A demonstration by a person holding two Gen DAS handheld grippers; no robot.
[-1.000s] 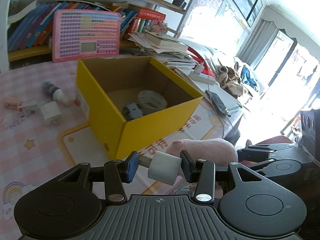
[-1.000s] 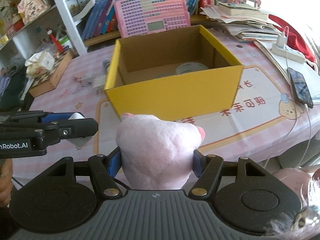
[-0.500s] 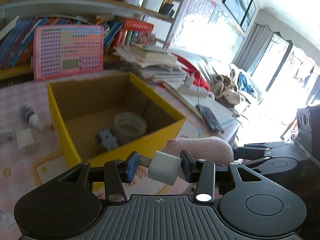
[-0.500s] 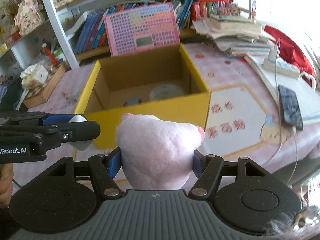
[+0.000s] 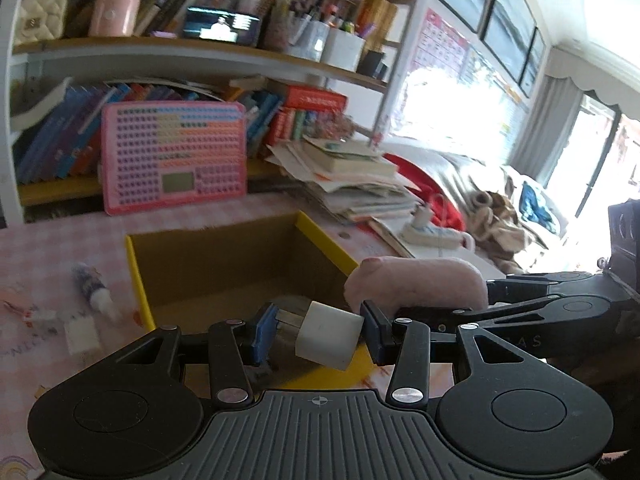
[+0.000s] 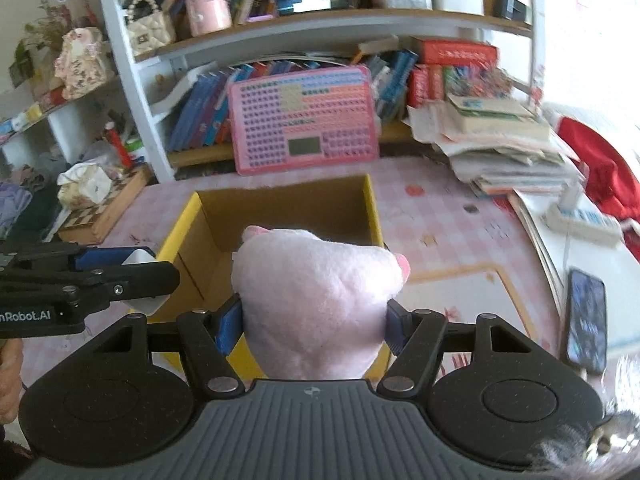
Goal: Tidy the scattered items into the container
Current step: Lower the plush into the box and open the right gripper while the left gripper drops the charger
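A yellow cardboard box (image 5: 138, 276) (image 6: 176, 240) stands open on the pink checked table. My left gripper (image 5: 316, 334) is shut on a small white plug-like block (image 5: 328, 334), held over the box's near rim. My right gripper (image 6: 314, 322) is shut on a pink plush toy (image 6: 316, 292) (image 5: 416, 284), which hangs above the box's front edge. In the right wrist view the left gripper (image 6: 132, 270) comes in from the left beside the plush. The plush and the block hide most of the box's floor.
A small bottle (image 5: 94, 292) and white bits (image 5: 80, 334) lie on the table left of the box. A pink keypad toy (image 6: 304, 120) leans on the bookshelf behind. Stacked papers (image 6: 504, 148), a power strip (image 6: 584, 220) and a phone (image 6: 586, 320) lie to the right.
Both grippers have moved forward and up toward the box with their loads still gripped. The box now lies directly under the plush and the white block.
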